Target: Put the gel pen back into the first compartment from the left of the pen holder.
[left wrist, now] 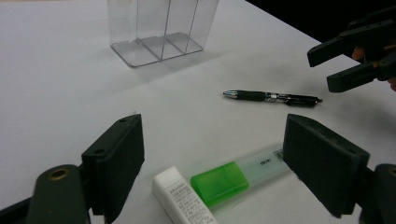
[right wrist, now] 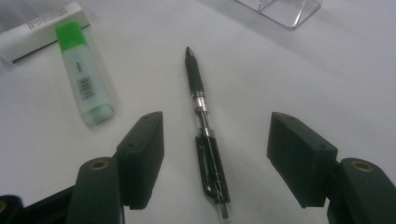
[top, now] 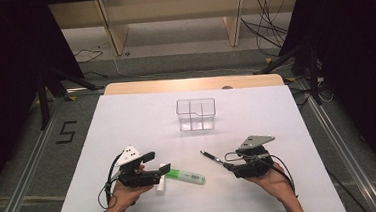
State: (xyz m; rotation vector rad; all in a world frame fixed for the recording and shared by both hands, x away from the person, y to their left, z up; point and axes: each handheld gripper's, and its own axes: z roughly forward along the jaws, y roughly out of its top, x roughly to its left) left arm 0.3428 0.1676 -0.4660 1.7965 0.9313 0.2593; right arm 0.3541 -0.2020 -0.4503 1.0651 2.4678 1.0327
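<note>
We are positioning the spread right gripper (right wrist: 212, 158) astride the black pen (right wrist: 205, 130) lying on the white table (top: 127, 120), while the left gripper (left wrist: 212, 163), likewise spread, is straddling the green highlighter (left wrist: 233, 179); closing comes next.

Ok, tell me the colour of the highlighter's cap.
Bright green cap on the highlighter; the left gripper view shows it best.
</note>
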